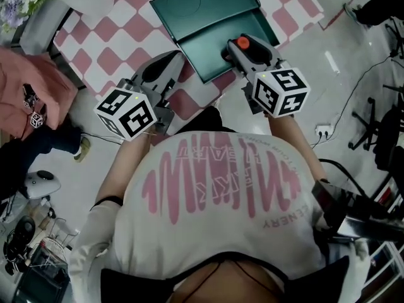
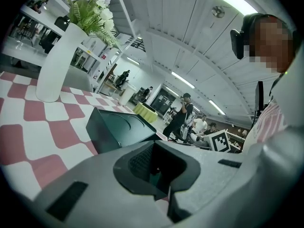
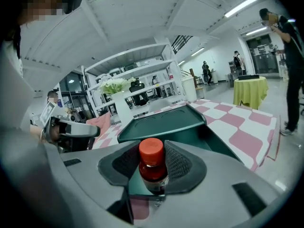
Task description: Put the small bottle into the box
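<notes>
A small bottle [image 3: 152, 175] with an orange-red cap [image 1: 242, 42] stands upright between the pads of my right gripper [image 3: 152, 164], which is shut on it. In the head view the right gripper [image 1: 243, 49] holds the bottle over the near right part of the open dark green box [image 1: 202, 46]. The box's lid [image 1: 203, 2] lies back on the far side. My left gripper [image 1: 158, 74] hovers at the box's near left corner. In the left gripper view the left gripper [image 2: 154, 169] is open and holds nothing, and the box [image 2: 118, 127] lies just ahead.
The box rests on a table with a pink and white checked cloth [image 1: 107, 49]. A white vase [image 2: 57, 61] of flowers stands at the table's far left. A pink garment [image 1: 25, 87] lies to the left. Cables run on the floor [image 1: 353, 100] at right. People stand far off [image 2: 183, 113].
</notes>
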The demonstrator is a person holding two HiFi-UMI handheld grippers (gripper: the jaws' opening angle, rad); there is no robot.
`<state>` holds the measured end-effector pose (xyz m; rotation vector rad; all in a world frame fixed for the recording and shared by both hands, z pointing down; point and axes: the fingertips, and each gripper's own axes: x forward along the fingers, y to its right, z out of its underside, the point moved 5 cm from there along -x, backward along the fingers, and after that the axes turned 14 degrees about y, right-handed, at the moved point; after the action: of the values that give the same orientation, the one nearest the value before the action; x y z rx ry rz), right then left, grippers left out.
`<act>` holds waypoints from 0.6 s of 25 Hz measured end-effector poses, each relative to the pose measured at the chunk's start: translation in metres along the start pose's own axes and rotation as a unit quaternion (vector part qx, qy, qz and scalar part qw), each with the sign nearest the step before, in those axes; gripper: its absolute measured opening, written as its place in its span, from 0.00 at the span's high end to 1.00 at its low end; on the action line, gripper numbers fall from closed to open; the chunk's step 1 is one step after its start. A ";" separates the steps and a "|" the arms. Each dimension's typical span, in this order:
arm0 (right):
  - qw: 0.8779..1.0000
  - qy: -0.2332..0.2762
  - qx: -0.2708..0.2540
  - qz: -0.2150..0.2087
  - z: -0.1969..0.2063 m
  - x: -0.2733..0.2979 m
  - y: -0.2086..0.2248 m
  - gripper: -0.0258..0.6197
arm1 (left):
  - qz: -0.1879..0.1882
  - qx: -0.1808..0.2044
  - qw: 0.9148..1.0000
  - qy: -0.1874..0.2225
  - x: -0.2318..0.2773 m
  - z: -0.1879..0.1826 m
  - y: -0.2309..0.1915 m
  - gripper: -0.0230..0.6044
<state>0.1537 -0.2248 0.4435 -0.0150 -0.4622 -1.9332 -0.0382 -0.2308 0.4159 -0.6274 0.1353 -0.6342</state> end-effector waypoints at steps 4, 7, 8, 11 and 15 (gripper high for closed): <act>1.000 -0.022 -0.008 -0.009 0.000 0.001 -0.001 0.72 | 0.001 0.003 1.000 -0.006 0.007 0.000 -0.001 0.95; 0.999 -0.031 -0.006 -0.010 0.001 0.001 -0.001 0.72 | 0.005 0.005 1.000 -0.004 0.013 -0.003 -0.002 0.95; 0.999 -0.034 -0.006 -0.011 0.001 0.000 -0.002 0.72 | 0.005 0.005 1.000 -0.002 0.015 -0.005 -0.003 0.95; 0.999 -0.044 -0.009 -0.013 0.003 0.000 -0.002 0.72 | 0.010 0.013 1.000 -0.001 0.021 -0.008 -0.002 0.95; 0.999 -0.050 -0.012 -0.014 0.002 -0.003 -0.001 0.72 | 0.016 0.024 1.000 -0.001 0.026 -0.011 0.003 0.95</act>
<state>0.1532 -0.2212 0.4448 -0.1227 -0.5087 -1.9714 -0.0190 -0.2504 0.4071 -0.5789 0.1266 -0.6049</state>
